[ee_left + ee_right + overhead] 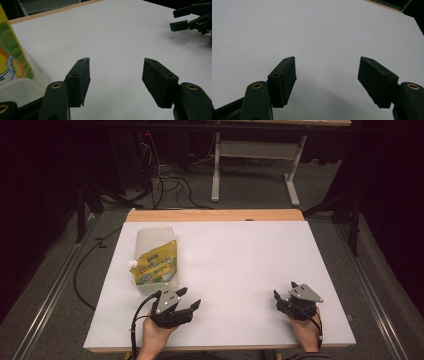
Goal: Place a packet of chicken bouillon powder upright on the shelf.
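A yellow-green spouted pouch (156,264) with a white cap (132,264) lies on a clear plastic container (150,240) at the left of the white table (240,255). My left gripper (189,298) rests open near the front edge, just right of and in front of the container, with nothing between its jaws. In the left gripper view it (116,67) points across the bare table, with the pouch (10,57) and container (22,87) at its left. My right gripper (286,290) is open at the front right, over bare table (328,66). It also appears far off (190,18).
A wooden strip (215,215) borders the table's far edge. Beyond it, a desk frame (252,165) and loose cables (170,185) stand on grey carpet. Dark stands flank both sides. The table's middle and right are bare white surface.
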The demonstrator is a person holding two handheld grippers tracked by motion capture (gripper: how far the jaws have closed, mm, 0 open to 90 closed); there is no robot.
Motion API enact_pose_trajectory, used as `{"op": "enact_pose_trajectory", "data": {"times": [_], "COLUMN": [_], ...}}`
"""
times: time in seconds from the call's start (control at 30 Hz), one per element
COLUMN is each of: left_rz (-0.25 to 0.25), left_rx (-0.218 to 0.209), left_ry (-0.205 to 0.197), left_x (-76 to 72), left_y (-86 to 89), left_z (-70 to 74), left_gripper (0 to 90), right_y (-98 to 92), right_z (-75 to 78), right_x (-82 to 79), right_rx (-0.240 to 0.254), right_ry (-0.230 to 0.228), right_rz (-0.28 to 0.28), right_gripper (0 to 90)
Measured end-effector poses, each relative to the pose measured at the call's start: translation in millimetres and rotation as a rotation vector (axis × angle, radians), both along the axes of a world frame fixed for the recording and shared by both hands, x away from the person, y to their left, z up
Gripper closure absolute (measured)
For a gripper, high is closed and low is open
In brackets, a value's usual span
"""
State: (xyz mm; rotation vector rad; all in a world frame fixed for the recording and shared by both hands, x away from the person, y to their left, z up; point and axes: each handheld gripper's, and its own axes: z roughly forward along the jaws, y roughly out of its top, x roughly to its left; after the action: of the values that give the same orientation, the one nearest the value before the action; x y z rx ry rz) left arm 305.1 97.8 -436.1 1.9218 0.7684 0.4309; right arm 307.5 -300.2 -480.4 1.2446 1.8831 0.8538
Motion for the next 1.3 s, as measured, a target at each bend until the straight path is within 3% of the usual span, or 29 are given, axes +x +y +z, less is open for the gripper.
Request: {"op": "enact_pose_trajectory", "data": {"times": [0.13,0.27,0.47,0.73,0.93,1.3], "left_rz": [-0.015,-0.040,-0.048,-0.049,-0.058,-0.039], "left_rx": [-0.004,-0.038,-0.046,-0.016,-0.018,0.012], "left_ry": [0.013,0.042,0.051,0.050,0.053,0.041], "left_x": [3.8,8.5,13.4,19.4,24.1,33.4], "left_y": [-5.9,-10.6,-17.0,-25.0,-30.0,-37.3], "left_z": [-2.1,-4.3,-7.1,-11.8,-15.5,-25.5], "left_gripper": [38.4,35.5,34.2,33.3,33.5,33.9], "right_y": [0.3,-0.2,0.1,0.3,0.4,0.4], "right_z": [0.0,0.0,0.1,0.0,0.0,0.1], "right_x": [0.0,-0.1,-0.1,0.0,-0.1,-0.1], "right_rx": [-0.002,0.000,-0.009,-0.006,-0.002,-0.011], "right_ry": [0.001,0.001,0.002,0.001,0.002,0.002], "right_rz": [0.001,0.000,0.003,0.001,-0.001,0.001], "right_gripper": [31.2,31.2,31.2,31.1,31.2,31.2]}}
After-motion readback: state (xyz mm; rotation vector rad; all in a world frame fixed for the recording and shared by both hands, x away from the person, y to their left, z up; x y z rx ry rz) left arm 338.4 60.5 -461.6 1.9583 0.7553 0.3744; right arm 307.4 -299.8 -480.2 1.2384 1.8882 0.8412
